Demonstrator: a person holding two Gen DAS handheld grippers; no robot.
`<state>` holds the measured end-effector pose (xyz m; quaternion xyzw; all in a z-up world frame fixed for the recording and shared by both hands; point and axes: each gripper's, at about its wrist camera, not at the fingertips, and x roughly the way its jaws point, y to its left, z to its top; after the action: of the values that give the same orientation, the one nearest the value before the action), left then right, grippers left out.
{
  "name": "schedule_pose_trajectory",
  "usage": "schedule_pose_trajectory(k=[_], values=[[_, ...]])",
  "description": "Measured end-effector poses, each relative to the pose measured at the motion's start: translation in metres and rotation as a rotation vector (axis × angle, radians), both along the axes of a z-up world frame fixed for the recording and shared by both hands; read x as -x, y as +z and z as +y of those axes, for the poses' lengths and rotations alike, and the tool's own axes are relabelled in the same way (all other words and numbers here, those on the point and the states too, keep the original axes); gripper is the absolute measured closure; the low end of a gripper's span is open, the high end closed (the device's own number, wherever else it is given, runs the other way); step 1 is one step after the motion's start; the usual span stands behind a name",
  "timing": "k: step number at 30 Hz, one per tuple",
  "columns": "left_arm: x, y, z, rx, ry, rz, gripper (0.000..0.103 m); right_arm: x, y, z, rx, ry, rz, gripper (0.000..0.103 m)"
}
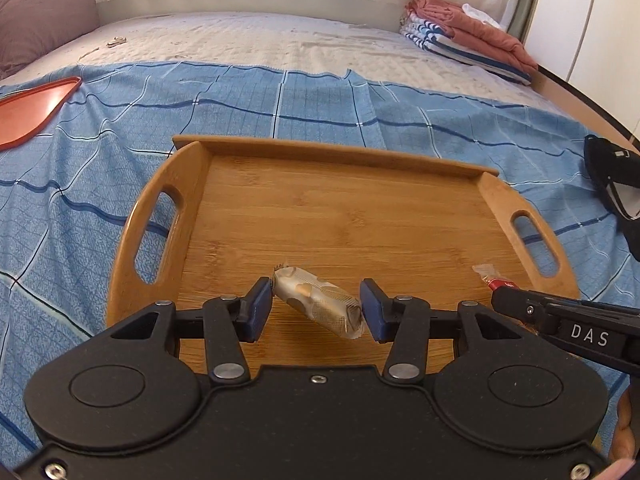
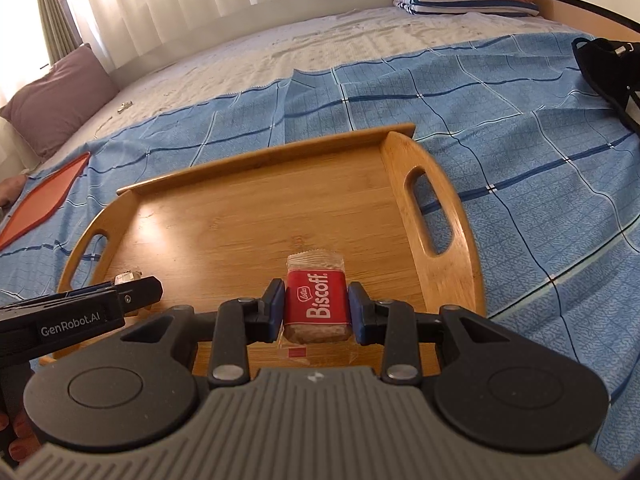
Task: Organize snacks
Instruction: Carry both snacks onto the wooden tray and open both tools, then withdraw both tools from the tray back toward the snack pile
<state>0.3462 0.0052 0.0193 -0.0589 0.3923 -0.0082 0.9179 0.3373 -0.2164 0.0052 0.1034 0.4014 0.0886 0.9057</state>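
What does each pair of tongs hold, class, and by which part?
The left tongs clamp a silver-wrapped snack by its two ends. The right tongs clamp the red Biscoff biscuit by its two long sides.

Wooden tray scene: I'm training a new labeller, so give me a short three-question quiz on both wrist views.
1. True or false: the wooden tray already has snacks lying on its floor.
2. Which snack do the right tongs hold? A) the red Biscoff biscuit B) a chocolate bar C) a bag of crisps
3. Fill in: the left tongs are shut on the silver-wrapped snack, which sits ____ between the pads, not square.

Key:
1. False; both snacks are held over it.
2. A
3. Tilted
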Motion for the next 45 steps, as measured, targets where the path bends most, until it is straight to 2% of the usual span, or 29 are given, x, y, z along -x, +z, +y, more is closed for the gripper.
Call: schedule_pose_trajectory(k=[23, 25, 26, 28, 29, 32, 34, 39, 45], values=[[-0.007, -0.012, -0.005, -0.059, -0.03, -0.02, 0.055, -0.018, -0.01, 0.009, 0.04, 0.024, -0.014, 0.063], [-0.007, -0.013, -0.006, -0.068, -0.033, -0.025, 0.051, -0.017, -0.01, 0.009, 0.047, 0.031, -0.015, 0.06], [-0.007, -0.013, -0.006, -0.066, -0.032, -0.025, 0.048, -0.016, -0.01, 0.009, 0.05, 0.035, -0.018, 0.049], [-0.006, -0.013, -0.006, -0.046, -0.038, -0.022, 0.031, -0.014, -0.009, 0.009, 0.057, 0.047, -0.018, 0.046], [-0.005, -0.013, -0.005, -0.038, -0.04, -0.021, 0.029, -0.013, -0.008, 0.008, 0.059, 0.051, -0.02, 0.044], [0.001, -0.01, -0.004, -0.044, -0.047, -0.02, 0.025, -0.007, -0.002, 0.006, 0.06, 0.057, -0.032, 0.036], [0.008, -0.006, -0.002, -0.047, -0.051, -0.03, 0.018, 0.0, 0.005, 0.005, 0.065, 0.064, -0.045, 0.032], [0.033, 0.011, 0.004, -0.051, -0.074, -0.061, 0.012, 0.022, 0.026, 0.0, 0.068, 0.077, -0.092, 0.02], [0.077, 0.039, 0.013, -0.063, -0.087, -0.112, 0.007, 0.058, 0.053, -0.003, 0.072, 0.094, -0.15, 0.015]])
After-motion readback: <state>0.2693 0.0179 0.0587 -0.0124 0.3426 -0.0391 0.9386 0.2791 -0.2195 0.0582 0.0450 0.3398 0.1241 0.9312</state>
